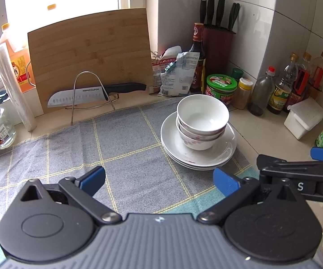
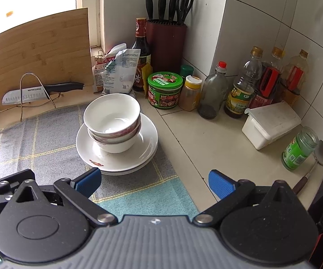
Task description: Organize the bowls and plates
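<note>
Item: stack of crockery, one lot. Three nested bowls (image 1: 202, 121), white with a pink floral pattern on the lower ones, sit inside a pile of white plates (image 1: 226, 154); the plate count looks like three, though the rims overlap too closely to be sure. The pile stands on the far right part of a grey checked cloth (image 1: 125, 143) spread over the desk (image 2: 206, 143), near the jars and bottles along the tiled wall.

Left tool (image 1: 159, 179): released, blue pads spread wide, nothing between them. The stack lies ahead and to its right.

Right tool (image 2: 154, 182): released likewise, holding nothing. The stack lies ahead and to its left, its near plate rim just beyond the left pad.

Relation of note: the stack sits between the two tools, with the right one seemingly the nearer. The stack has no long axis; it is round, and its height runs straight up, so any lift of the top bowl probably calls for a grip on the rim from above or from the near side.

Status, by judgement: sorting appears done or close to it, since no loose plates or bowls show elsewhere.
</note>
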A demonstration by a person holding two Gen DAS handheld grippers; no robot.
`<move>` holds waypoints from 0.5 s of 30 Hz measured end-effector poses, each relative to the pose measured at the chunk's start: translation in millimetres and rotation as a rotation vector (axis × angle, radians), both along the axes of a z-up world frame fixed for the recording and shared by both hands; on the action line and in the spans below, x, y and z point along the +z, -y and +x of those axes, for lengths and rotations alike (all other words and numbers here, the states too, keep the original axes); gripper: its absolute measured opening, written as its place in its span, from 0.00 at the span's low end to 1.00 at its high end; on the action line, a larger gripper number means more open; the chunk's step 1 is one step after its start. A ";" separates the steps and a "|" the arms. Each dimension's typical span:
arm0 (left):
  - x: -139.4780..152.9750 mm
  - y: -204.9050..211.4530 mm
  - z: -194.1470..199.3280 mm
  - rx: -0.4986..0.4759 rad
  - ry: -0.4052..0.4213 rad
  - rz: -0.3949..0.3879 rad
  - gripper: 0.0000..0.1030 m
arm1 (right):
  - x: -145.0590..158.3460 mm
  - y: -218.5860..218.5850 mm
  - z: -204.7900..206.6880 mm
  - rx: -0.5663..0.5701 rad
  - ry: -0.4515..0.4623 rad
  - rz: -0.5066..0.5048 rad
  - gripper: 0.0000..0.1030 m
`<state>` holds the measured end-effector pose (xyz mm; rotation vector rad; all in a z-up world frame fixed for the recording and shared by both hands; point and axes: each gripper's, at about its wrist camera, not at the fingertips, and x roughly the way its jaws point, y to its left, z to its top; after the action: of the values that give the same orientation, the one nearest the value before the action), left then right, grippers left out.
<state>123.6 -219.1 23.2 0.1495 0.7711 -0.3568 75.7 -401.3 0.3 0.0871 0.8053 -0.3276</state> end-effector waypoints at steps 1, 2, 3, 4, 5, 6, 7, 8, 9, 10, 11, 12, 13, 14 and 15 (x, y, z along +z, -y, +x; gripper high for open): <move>0.4 0.0 0.2 0.000 0.000 0.000 0.99 | 0.1 0.0 0.2 0.000 -0.001 0.000 1.00; 0.6 0.3 0.2 0.001 -0.001 -0.001 0.99 | 0.2 0.2 -0.1 0.002 -0.001 -0.003 1.00; 0.8 0.4 0.2 0.001 0.000 -0.001 0.99 | 0.2 0.2 -0.3 0.002 0.001 -0.004 1.00; 1.2 0.6 0.1 0.001 0.000 -0.001 0.99 | 0.3 0.1 -0.2 0.001 0.001 -0.005 1.00; 1.2 0.5 0.1 0.001 0.001 -0.001 0.99 | 0.9 0.7 0.0 0.002 0.001 -0.006 1.00; 1.4 0.7 0.0 0.001 0.002 -0.001 0.99 | 1.2 1.0 0.1 0.003 0.000 -0.006 1.00; 1.5 0.7 -0.3 0.001 0.002 -0.002 0.99 | 1.3 1.2 0.0 0.003 0.001 -0.006 1.00; 1.5 0.9 -0.3 0.002 0.002 -0.002 0.99 | 1.2 0.8 0.2 0.003 0.001 -0.006 1.00; 1.6 1.0 -0.5 0.002 0.002 -0.001 0.99 | 1.1 0.6 0.1 0.002 0.000 -0.006 1.00; 1.6 0.6 -0.3 0.001 0.002 -0.001 0.99 | 1.1 0.3 -0.1 0.002 0.001 -0.007 1.00; 1.6 0.8 -0.3 0.001 0.002 -0.001 0.99 | 1.3 0.3 -0.3 0.002 0.001 -0.009 1.00; 1.7 1.0 -0.4 0.001 0.003 0.000 0.99 | 1.9 1.3 -0.4 0.003 0.000 -0.009 1.00; 1.8 0.8 -0.5 0.001 0.003 0.000 0.99 | 2.0 1.6 -0.4 0.004 -0.001 -0.009 1.00; 1.8 0.9 -0.4 0.002 0.002 -0.001 0.99 | 2.1 1.3 -0.9 0.003 0.000 -0.008 1.00; 1.7 0.8 -0.5 0.001 0.002 0.000 0.99 | 1.9 0.9 -0.5 0.002 0.001 -0.010 1.00</move>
<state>123.2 -219.9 25.0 0.1498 0.7697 -0.3555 75.1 -402.2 2.2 0.0774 0.8028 -0.3295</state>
